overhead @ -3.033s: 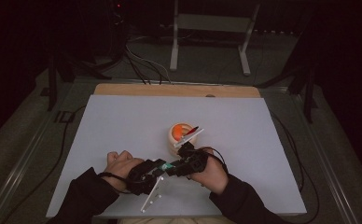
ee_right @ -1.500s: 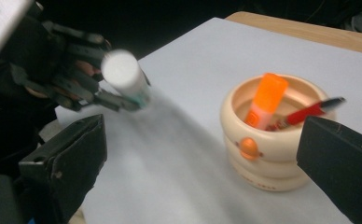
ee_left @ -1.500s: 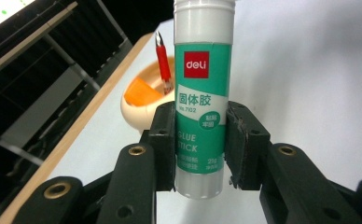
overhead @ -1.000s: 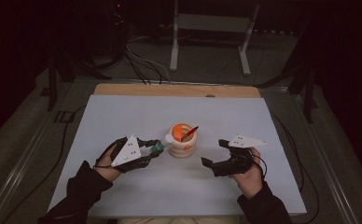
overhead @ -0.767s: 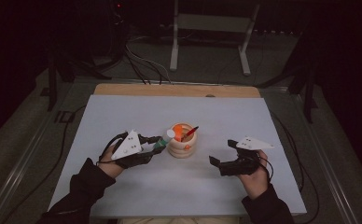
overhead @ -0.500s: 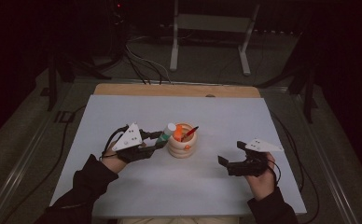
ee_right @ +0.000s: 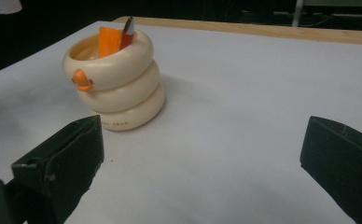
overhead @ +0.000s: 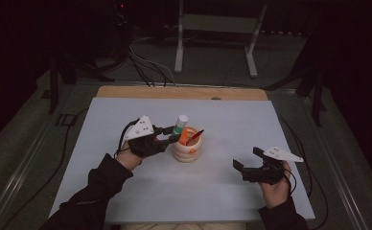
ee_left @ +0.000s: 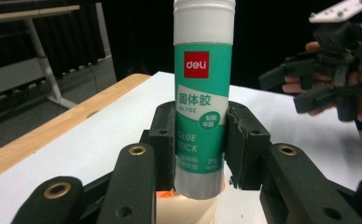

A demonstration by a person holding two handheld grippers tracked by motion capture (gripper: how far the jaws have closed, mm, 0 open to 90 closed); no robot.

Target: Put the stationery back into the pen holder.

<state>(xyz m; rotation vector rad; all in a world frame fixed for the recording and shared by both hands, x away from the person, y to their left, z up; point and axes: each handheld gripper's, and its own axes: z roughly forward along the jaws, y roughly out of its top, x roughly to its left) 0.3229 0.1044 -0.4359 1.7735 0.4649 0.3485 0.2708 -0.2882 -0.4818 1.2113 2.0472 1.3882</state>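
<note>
While left tongs [ee_left: 200, 154] clamp glue stick [ee_left: 201, 93] above cream holder [ee_right: 114, 79] containing pen [ee_right: 128, 28], right tongs [ee_right: 202, 163] wide

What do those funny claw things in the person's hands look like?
Both are black, with two chunky jaws and brass-coloured rivets. The left gripper and right gripper each carry a pale grey three-cornered plate on top and trail a thin black cable. The sleeves are dark.

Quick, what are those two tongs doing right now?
Left tongs: closed on the glue stick.
Right tongs: open, holding nothing.
</note>
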